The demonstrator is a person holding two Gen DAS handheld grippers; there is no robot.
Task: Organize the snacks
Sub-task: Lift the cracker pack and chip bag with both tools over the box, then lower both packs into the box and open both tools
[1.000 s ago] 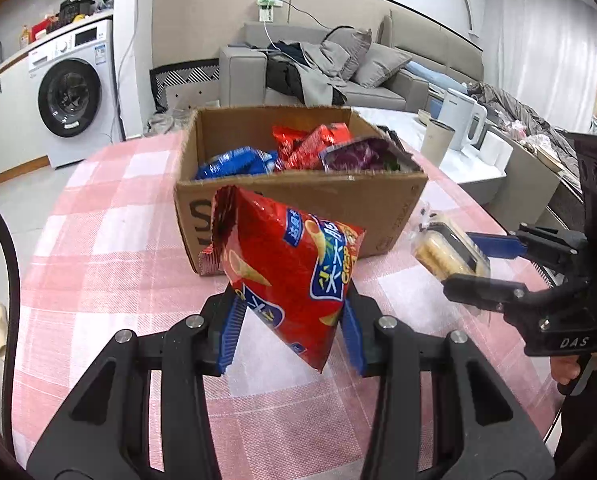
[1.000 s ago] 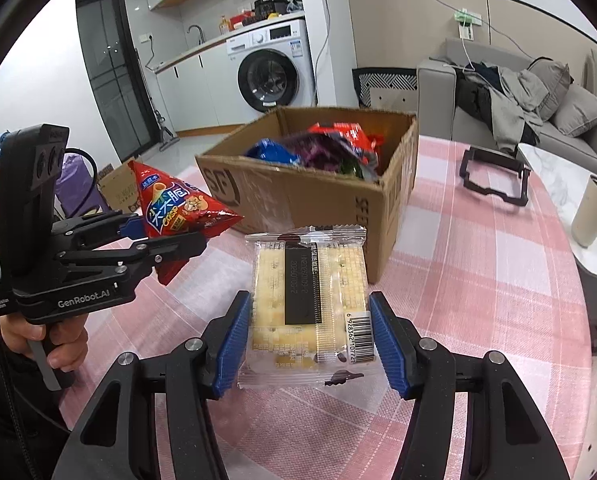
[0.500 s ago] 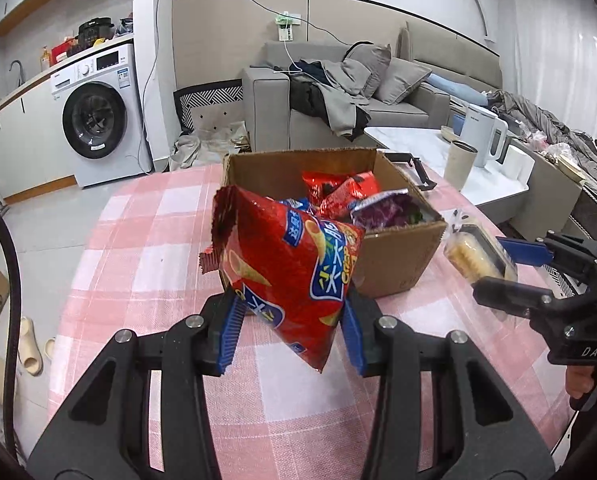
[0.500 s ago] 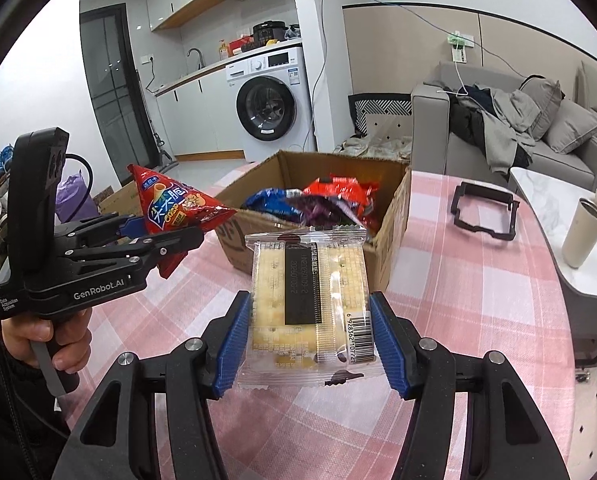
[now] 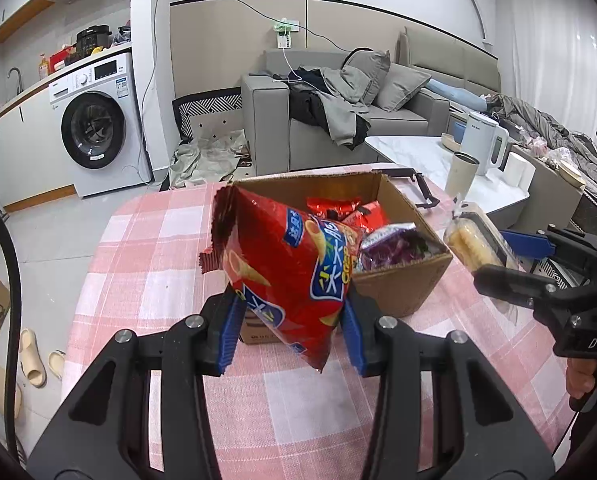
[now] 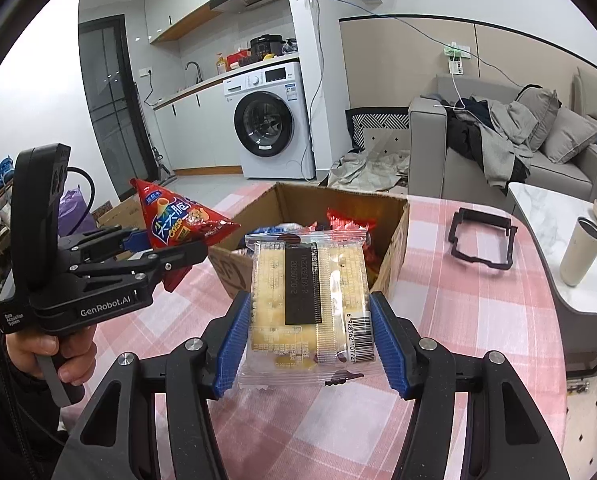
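Observation:
My left gripper (image 5: 288, 334) is shut on a red chip bag (image 5: 286, 264), held upright above the table in front of the open cardboard box (image 5: 394, 292). The box holds several snack packs in red, purple and blue. My right gripper (image 6: 310, 340) is shut on a clear pack of yellow crackers (image 6: 308, 296), lifted above the table on the near side of the box (image 6: 394, 240). From the right wrist view the left gripper (image 6: 170, 248) with the chip bag (image 6: 174, 220) shows at the left; from the left wrist view the right gripper (image 5: 494, 256) with the cracker pack (image 5: 470, 240) shows at the right.
The round table wears a pink checked cloth (image 5: 146, 248). A black frame part (image 6: 482, 240) lies on it beyond the box. A side table (image 6: 546, 208) with a beige cup (image 6: 580, 252) stands to the right. A sofa and a washing machine stand behind.
Both grippers have risen with their snacks still held. The box now sits lower in both views, and more of its inside shows.

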